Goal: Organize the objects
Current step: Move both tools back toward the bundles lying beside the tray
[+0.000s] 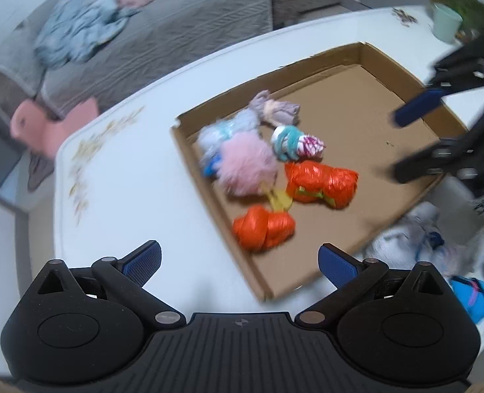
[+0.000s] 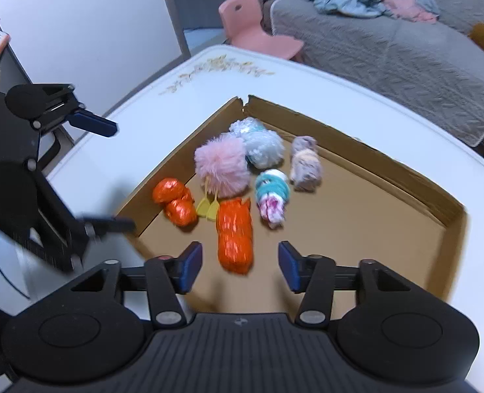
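Your right gripper (image 2: pixel 240 267) fingers spread, gripping nothing, over cardboard tray (image 2: pixel 366 150), long orange bundle (image 2: pixel 234 234) between them. Your left gripper (image 1: pixel 240 263) fingers spread too, bare, over counter (image 1: pixel 117 180) at tray edge. Small orange bundle (image 2: pixel 175 201), pink pom-pom (image 2: pixel 222 167), blue pom-pom (image 2: pixel 263 147) clustered toward tray corner.

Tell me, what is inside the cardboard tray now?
The cardboard tray holds two orange bundles, a pink pompom, a blue pompom and two rolled cloths. Anything beneath them is hidden.
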Available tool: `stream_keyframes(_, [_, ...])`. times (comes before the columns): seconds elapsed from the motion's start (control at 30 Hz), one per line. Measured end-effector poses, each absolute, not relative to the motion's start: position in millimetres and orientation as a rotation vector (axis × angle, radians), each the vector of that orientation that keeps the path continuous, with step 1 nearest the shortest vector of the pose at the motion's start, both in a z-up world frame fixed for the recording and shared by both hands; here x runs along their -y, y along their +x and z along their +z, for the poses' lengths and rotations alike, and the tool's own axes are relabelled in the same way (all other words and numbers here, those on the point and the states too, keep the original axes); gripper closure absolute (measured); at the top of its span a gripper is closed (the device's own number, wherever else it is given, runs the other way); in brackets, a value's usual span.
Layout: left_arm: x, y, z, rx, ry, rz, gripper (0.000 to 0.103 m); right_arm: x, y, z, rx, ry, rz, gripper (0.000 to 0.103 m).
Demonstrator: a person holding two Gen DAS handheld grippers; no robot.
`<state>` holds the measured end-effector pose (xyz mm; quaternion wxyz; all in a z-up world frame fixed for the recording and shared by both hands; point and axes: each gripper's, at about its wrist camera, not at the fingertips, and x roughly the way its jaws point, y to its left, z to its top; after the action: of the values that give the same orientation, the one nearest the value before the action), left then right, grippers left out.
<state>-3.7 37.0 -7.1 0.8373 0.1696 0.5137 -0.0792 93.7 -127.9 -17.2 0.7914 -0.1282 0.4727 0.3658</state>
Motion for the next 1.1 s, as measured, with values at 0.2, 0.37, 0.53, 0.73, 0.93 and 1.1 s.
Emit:
stream_keyframes(0.2, [-44.5, -67.4, 7.7, -1.125, 0.253, -0.1, 0.001, 179.5, 53.5, -4.2, -0.999, -0.22, 0.751, 0.035])
stream_keyframes(0.37, [-38.0, -130.3, -4.7, -1.157, 0.149, -0.018, 0.001, 201.8, 29.2, -4.0, -0.995, -0.168, 0.689, 0.026])
stream_keyframes(0.53, [-17.1, -162.1, -35.2, -1.188, 0.106, 0.033, 0.001, 205.5, 24.2, -14.0, -1.003, -0.119, 0.684, 0.018])
stream_keyframes(0.73, [-4.8, -164.1, -64.7, -1.224, 0.115, 0.054, 0.001, 208.2, 27.0, -28.6, -1.041, -0.061, 0.676, 0.015])
stream_keyframes(0.93, [-6.3, -152.3, -78.0, -1.239, 0.113, 0.107, 0.001, 201.1, 31.2, -41.2, -1.072, -0.058, 0.663, 0.01])
stream_keyframes(1.1, [1.7, -144.9, -81.4, -1.218, 0.148, 0.109, 0.001, 181.5, 31.2, -52.9, -1.091, -0.104, 0.675, 0.01])
